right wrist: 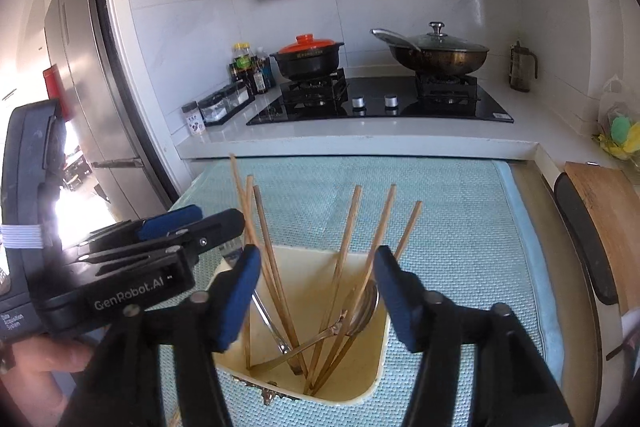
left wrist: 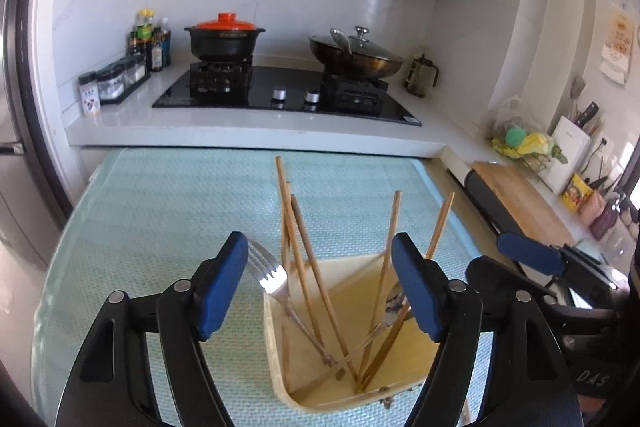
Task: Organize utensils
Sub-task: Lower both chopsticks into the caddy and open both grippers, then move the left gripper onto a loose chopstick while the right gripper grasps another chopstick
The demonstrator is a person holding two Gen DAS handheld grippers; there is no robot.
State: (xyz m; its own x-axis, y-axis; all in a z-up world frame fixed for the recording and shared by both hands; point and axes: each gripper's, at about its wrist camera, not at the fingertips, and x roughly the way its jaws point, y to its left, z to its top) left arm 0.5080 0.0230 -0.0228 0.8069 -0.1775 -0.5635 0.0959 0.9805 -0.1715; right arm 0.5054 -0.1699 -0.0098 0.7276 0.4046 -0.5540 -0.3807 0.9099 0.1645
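Cream utensil holder (left wrist: pixel 352 383) standing on a pale blue woven mat (left wrist: pixel 160 195), taken as the landmark. Inside it lean several wooden chopsticks (left wrist: pixel 304 251), fanned outward above the rim, together with a fork (left wrist: pixel 268 271) resting tines-up against the holder's left wall and a spoon (right wrist: pixel 366 307) lying bowl-up toward its right wall. Left gripper (left wrist: pixel 320 287) poised just above the holder, blue-padded jaws apart, gripping nothing. Right gripper (right wrist: pixel 316 291) likewise above the holder, jaws apart and empty, chopsticks rising between them. Beyond the holder, a counter with black hob (left wrist: pixel 288 95), red-lidded pot (left wrist: pixel 226 39) and lidded wok (left wrist: pixel 356 55)
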